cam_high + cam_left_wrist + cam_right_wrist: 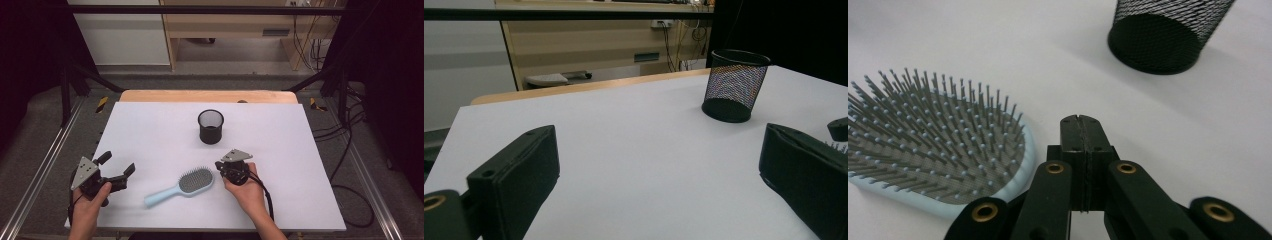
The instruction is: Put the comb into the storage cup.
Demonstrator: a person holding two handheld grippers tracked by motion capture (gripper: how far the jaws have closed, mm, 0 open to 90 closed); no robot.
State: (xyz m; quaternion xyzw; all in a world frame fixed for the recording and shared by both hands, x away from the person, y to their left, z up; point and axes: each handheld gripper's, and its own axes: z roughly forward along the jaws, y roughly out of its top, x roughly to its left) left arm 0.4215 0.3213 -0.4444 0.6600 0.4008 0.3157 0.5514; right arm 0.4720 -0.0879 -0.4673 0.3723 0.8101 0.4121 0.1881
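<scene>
White bench [150, 130] under dark framing, my right claw [220, 165] pressed together on nothing, just beside the head of the pale blue hairbrush [181, 186] lying bristles-up near the front edge, my left claw [118, 169] spread wide, black mesh cup [210, 127] upright farther back.

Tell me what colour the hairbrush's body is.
Pale blue, with grey bristles; the hairbrush shows best in the right gripper view.
</scene>
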